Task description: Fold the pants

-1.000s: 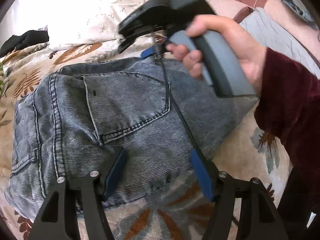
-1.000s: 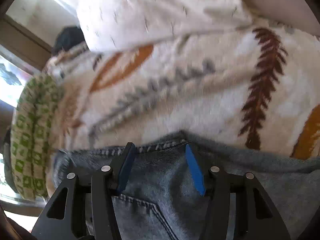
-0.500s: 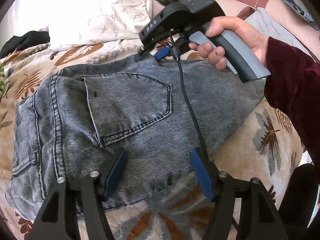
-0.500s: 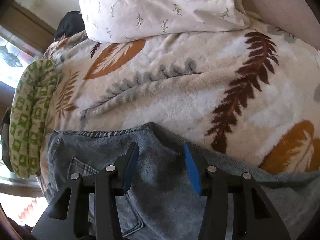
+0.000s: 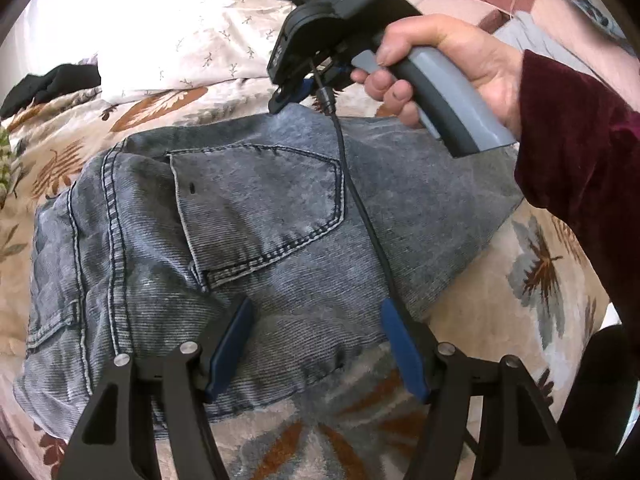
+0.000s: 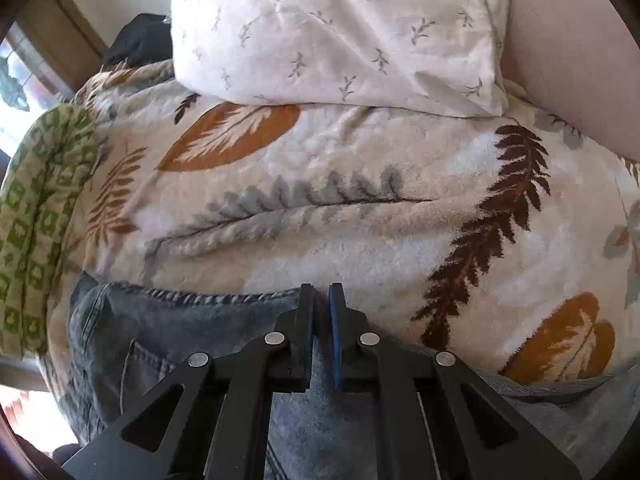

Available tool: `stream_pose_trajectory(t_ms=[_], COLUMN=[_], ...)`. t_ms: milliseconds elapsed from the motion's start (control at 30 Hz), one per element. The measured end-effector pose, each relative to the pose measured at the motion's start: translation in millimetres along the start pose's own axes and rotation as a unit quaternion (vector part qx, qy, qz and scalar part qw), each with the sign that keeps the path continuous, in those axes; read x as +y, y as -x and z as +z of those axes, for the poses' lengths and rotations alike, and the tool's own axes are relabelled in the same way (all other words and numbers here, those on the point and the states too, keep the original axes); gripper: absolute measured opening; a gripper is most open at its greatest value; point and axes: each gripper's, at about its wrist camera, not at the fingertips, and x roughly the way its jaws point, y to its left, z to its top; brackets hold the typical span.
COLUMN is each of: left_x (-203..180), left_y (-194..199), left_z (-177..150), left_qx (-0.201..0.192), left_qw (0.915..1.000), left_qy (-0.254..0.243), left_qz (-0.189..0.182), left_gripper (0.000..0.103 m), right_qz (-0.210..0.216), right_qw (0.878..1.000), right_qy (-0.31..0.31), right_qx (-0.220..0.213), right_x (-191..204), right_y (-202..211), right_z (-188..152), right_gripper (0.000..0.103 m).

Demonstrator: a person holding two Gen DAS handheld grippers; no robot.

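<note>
Grey denim pants (image 5: 248, 240) lie flat on a leaf-print blanket (image 6: 360, 208), below the pillow (image 6: 340, 32). Right gripper (image 6: 320, 304) pinches their far edge; left gripper (image 5: 316, 344) hovers spread wide. Heavy, floppy cloth: grip hems.

left wrist high over pants (image 5: 260, 240), right wrist close at their far edge

Right gripper (image 5: 294, 90) fingertips hidden from the left wrist view behind its own black body; the bite shows only in the right wrist view. Jeans (image 6: 184, 320) cut off by the frame edge at 6 o'clock in the right wrist view, lower part masked by the gripper frame. Legs and hems cannot be made out. Black garment (image 5: 52, 86) at 10 o'clock, too small to identify. Green patterned cloth (image 6: 36, 216) runs out at 9 o'clock. Pillow (image 6: 340, 28) cropped at 12 o'clock.
</note>
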Motion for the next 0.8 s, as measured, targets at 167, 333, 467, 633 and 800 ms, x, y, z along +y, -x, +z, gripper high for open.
stream_pose_trajectory(t_ms=[167, 333, 467, 633, 800], left_x=[1.5, 2.5, 4.9, -0.9, 2.3], left_y=[1.3, 3.1, 9.9, 2.0, 12.4], left_z=[-0.9, 0.5, 0.9, -2.7, 2.0], left_qx=[0.000, -0.004, -0.025, -0.018, -0.037], left_qw=[1.0000, 0.9999, 0.9995, 0.9996, 0.9991], left_qy=[0.007, 0.013, 0.018, -0.005, 0.010], left_qz=[-0.006, -0.004, 0.005, 0.022, 0.017], left_gripper=[0.069, 0.069, 0.069, 0.072, 0.072], right_qz=[0.027, 0.017, 0.023, 0.018, 0.021], right_qw=[0.999, 0.999, 1.000, 0.999, 0.996], right_qy=[-0.028, -0.004, -0.001, -0.043, -0.052], right_qx=[-0.031, -0.028, -0.007, -0.009, -0.074], right_x=[-8.4, -4.2, 3.2, -9.9, -37.2], right_y=[16.6, 39.7, 26.0, 18.2, 83.9], right_z=[-0.3, -3.8, -20.8, -38.5, -73.0], right_gripper=[0.008, 0.013, 0.021, 0.022, 0.023])
